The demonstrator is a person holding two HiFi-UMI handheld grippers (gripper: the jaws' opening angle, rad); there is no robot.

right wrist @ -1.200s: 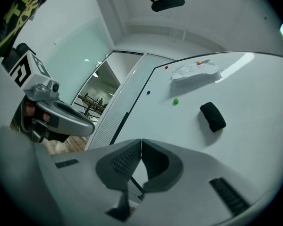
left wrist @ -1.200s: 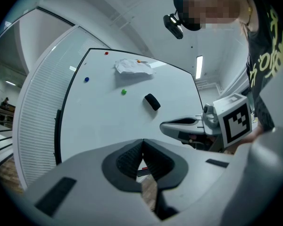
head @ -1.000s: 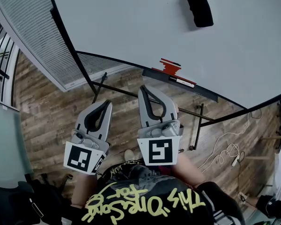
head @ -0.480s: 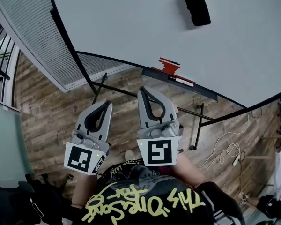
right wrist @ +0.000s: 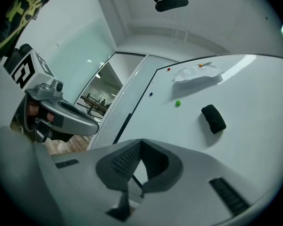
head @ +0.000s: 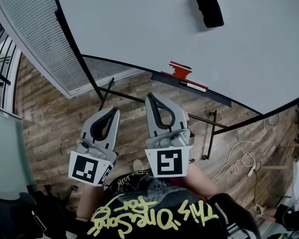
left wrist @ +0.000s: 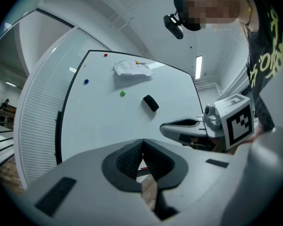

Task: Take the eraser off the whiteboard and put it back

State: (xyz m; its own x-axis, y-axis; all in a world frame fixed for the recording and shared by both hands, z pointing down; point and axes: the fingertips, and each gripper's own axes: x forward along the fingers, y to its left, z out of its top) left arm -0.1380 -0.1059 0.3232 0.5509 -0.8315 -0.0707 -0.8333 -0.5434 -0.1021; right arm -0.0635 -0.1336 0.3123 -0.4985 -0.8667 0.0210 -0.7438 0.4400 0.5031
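- Where the person's dark shirt (head: pixel 154 215) with yellow lettering fills the near edge of the head view, both grippers are held side by side just beyond it, each with its marker cube nearest the body.
- The left tongs (head: pixel 112 110) point level toward the board. Their own view shows the dark pads meeting at the tips, with nothing between them.
- The right tongs (head: pixel 150 96) sit just right of the left pair and reach slightly farther. They too are pressed together at the tips and hold nothing.
- Below both grippers lies a wooden plank floor (head: pixel 50 123), with a white cable (head: pixel 241 162) looped on it at the right.
- Beyond the tips, a dark tray (head: pixel 212 95) runs under the lower edge of the whiteboard (head: pixel 139 24) and carries a red object (head: pixel 179 71) and a white marker (head: pixel 193 87).
- The black eraser (head: pixel 208 8) clings to the whiteboard's face, well above the tray and to the right, tilted, far from either pair of tongs.
- Higher and left of the eraser, a green dot (right wrist: pixel 178 103) and a crumpled white sheet (right wrist: pixel 198 74) are stuck to the board.
- A slatted wall panel (head: pixel 35 39) stands to the left of the board.
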